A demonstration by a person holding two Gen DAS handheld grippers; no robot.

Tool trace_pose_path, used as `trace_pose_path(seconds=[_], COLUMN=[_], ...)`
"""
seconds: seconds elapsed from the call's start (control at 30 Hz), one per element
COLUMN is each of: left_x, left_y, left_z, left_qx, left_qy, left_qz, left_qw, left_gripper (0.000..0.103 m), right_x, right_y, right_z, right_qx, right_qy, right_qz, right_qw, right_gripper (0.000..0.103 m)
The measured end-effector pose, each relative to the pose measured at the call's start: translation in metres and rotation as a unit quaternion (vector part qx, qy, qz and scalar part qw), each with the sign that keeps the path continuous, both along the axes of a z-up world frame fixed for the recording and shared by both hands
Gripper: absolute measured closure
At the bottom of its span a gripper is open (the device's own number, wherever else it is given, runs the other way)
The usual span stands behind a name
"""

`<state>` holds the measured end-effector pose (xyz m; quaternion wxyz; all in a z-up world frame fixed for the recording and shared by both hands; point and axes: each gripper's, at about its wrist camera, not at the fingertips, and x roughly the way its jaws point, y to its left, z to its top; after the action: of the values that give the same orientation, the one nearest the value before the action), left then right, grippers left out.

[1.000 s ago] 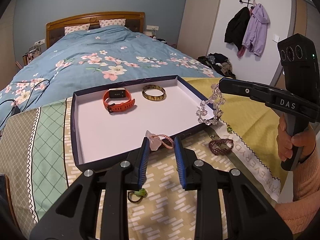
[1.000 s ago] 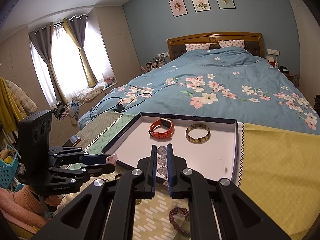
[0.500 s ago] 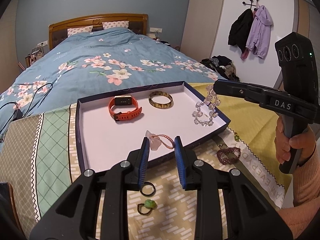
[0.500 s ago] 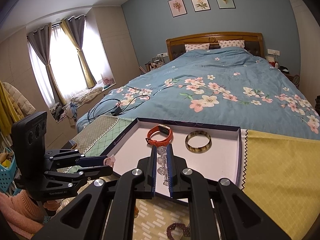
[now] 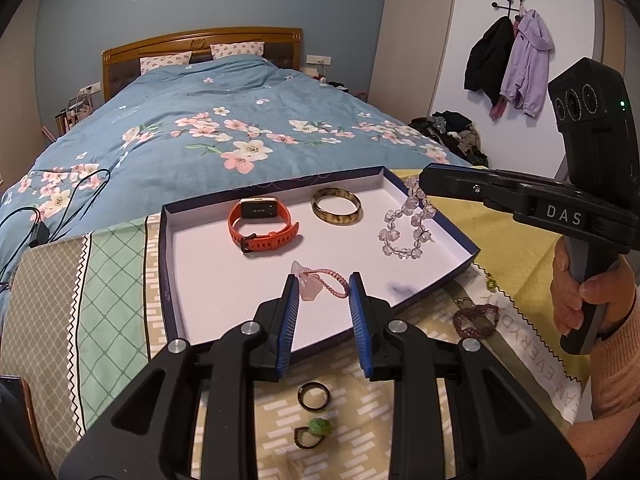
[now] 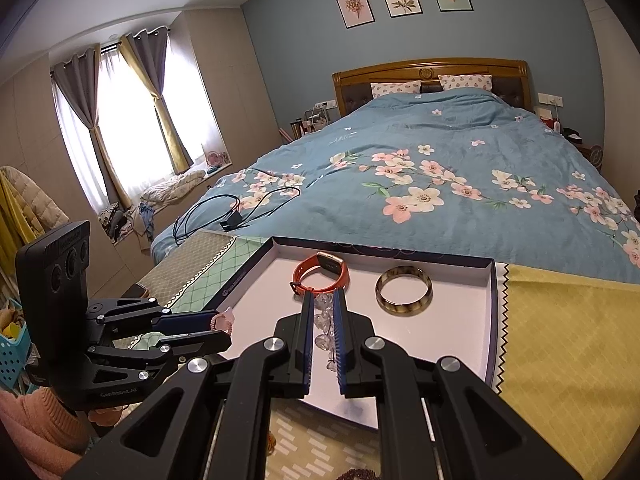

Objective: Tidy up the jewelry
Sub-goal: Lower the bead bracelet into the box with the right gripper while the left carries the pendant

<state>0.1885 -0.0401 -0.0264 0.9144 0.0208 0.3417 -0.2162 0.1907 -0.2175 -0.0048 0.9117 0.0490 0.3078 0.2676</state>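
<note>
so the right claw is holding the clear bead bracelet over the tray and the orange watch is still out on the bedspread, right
Not quite. The right claw does hold the clear bead bracelet over the tray, but the orange watch is not out on the bedspread: it already lies inside the tray, beside the amber bangle. The left wrist view shows this most clearly.
</note>
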Motion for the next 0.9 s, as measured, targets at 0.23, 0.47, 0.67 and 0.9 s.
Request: trace_pose_path(seconds=[0.23, 0.47, 0.67, 0.9], left_x=[0.013, 0.026, 0.037, 0.050], left_y=[0.001, 0.002, 0.003, 0.001], left_z=[-0.005, -0.009, -0.012, -0.017], left_qx=[0.008, 0.016, 0.024, 0.036], left_qy=[0.004, 0.007, 0.010, 0.016], left_qz=[0.010, 0.022, 0.031, 0.039], left_qw=[0.9999, 0.9996, 0.9992, 0.9985], left_gripper=[0.077, 0.077, 0.077, 0.077], right_x=[0.012, 0.021, 0.028, 0.036], right_y=[0.001, 0.000, 0.000, 0.000], right_z=[-0.006, -0.013, -0.017, -0.020], right_qx=[0.003, 0.005, 0.004, 0.005], right_qy=[0.010, 0.020, 0.026, 0.033], right_qz=[-0.005, -0.012, -0.015, -0.016], right_qw=[1.000, 1.000, 1.000, 0.999], right_gripper=[0.095, 0.095, 0.095, 0.095])
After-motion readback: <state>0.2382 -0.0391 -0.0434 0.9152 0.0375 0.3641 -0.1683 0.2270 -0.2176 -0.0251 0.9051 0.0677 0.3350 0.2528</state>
